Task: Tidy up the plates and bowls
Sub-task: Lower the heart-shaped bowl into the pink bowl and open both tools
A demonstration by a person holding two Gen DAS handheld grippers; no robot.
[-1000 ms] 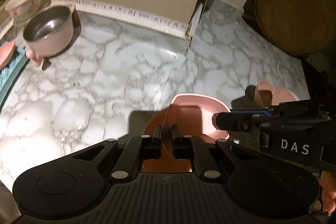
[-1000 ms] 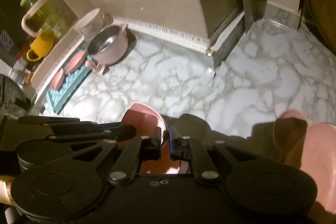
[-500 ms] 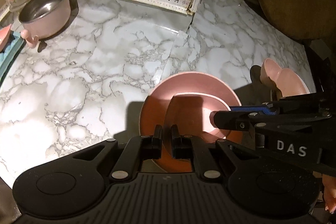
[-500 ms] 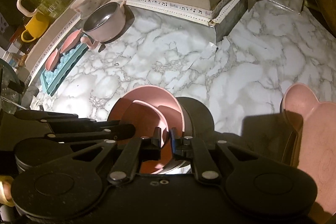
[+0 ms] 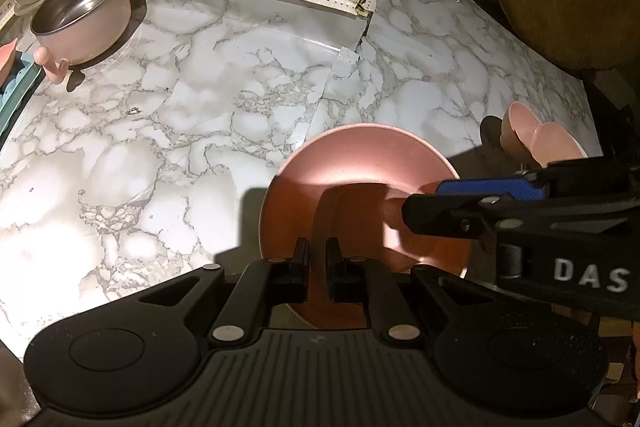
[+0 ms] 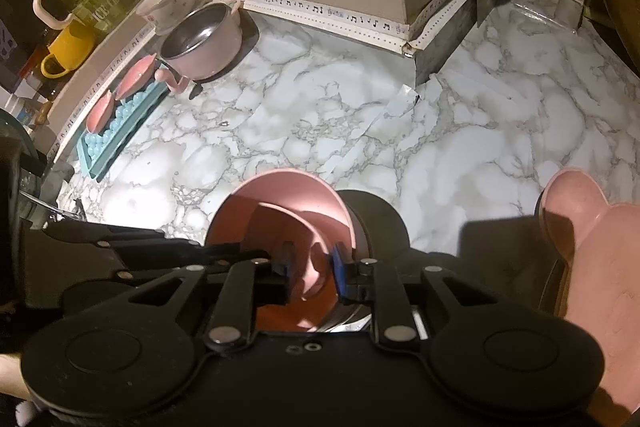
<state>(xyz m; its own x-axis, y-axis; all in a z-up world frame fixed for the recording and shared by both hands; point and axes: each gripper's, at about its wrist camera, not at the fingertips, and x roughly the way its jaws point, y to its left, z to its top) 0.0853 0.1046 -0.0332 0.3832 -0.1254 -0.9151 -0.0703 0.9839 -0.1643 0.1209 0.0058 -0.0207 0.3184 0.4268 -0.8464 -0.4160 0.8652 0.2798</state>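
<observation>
Between the left gripper's point(image 5: 317, 259) nearly closed fingers, the near rim of a pink plate point(image 5: 360, 163) is pinched over the marble counter point(image 5: 160, 131). Half a second earlier pressed together, the right gripper's point(image 6: 312, 267) fingers are now spread, suggesting release. Only the right view shows rack-stored plates point(image 6: 136, 77).

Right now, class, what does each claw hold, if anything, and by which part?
The left claw is shut on the near rim of the pink plate. The right claw is open around the small pink dish resting in the plate, so it grips nothing.
</observation>
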